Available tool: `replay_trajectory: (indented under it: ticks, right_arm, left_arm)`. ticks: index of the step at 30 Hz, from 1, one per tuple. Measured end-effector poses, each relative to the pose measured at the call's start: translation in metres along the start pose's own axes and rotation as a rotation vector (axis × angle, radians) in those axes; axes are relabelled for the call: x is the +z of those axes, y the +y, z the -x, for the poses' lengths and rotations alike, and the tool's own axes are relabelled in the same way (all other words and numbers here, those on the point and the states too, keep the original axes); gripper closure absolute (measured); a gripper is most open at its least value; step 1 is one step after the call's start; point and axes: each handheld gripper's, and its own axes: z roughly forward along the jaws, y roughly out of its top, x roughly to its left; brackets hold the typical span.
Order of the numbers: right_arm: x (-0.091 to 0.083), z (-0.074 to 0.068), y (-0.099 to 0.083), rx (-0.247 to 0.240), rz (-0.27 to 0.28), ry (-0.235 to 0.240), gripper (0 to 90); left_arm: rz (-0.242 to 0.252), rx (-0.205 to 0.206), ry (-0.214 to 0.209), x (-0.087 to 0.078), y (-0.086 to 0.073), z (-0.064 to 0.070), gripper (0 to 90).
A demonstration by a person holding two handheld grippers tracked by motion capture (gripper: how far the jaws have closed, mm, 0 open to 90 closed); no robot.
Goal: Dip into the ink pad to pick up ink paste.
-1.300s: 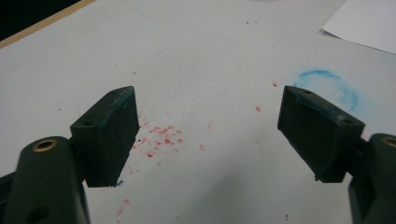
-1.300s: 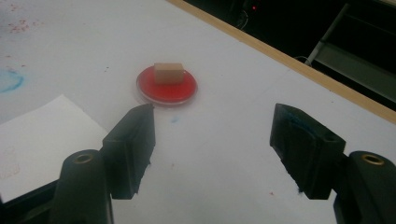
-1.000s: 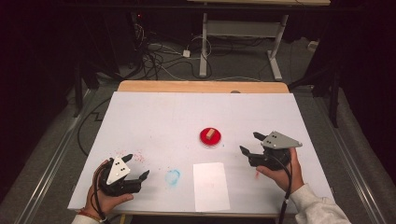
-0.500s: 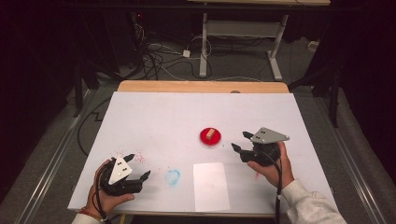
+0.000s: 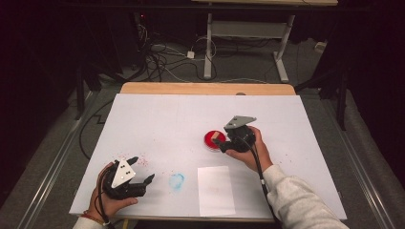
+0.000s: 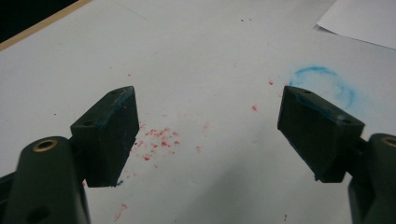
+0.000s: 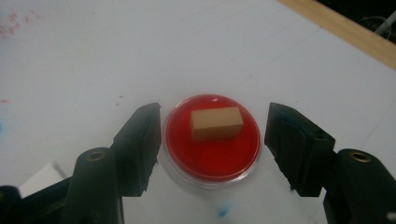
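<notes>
Right hand-held gripper (image 7: 212, 149) wide open, jaws either side of the red dish (image 7: 212, 158) holding a tan block (image 7: 216, 122). Looks like the approach step; next: close on the dish or block. Left hand-held gripper (image 6: 205, 135) open, empty, over the surface (image 6: 210, 46).

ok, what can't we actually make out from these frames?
- High view: the right hand-held gripper covers the near edge of the red dish, so jaw-to-dish contact can't be judged there.
- Right gripper view: the tan block sits in the dish; its underside and the dish's depth are hidden.
- Left gripper view: the paper sheet is cut off by the frame edge.
- Left hand-held gripper: what the blue smudge is can't be told.
</notes>
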Motion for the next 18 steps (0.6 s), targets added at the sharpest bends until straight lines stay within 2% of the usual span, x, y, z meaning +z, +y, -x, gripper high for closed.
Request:
replay_trajectory:
  ticks: [2,5,6,7,13,14,18]
  right_arm:
    - [0.012,0.003,0.002,0.002,-0.037,0.019,37.3]
    - [0.023,0.007,0.005,0.01,-0.06,0.013,37.9]
    - [0.025,0.008,0.006,0.028,-0.072,0.018,37.9]
    - [0.025,0.008,0.006,0.028,-0.072,0.018,37.9]
    - [0.033,0.007,0.014,0.06,-0.126,-0.009,39.8]
    - [0.035,0.008,0.014,0.065,-0.126,-0.008,40.0]
    - [0.04,0.01,0.015,0.079,-0.149,0.008,42.4]
  left_arm:
    - [0.001,0.005,0.0,-0.001,0.001,0.0,20.1]
    - [0.0,0.017,-0.001,0.0,0.0,0.001,20.1]
    - [0.0,0.017,-0.001,0.0,0.0,0.001,20.1]
    - [-0.006,0.007,-0.006,0.0,0.0,0.001,20.1]
    - [-0.003,0.008,-0.004,-0.002,0.0,0.001,20.1]
    - [0.003,0.017,-0.001,-0.002,0.0,0.001,20.1]
    - [-0.001,0.007,-0.007,-0.002,0.0,0.002,20.1]
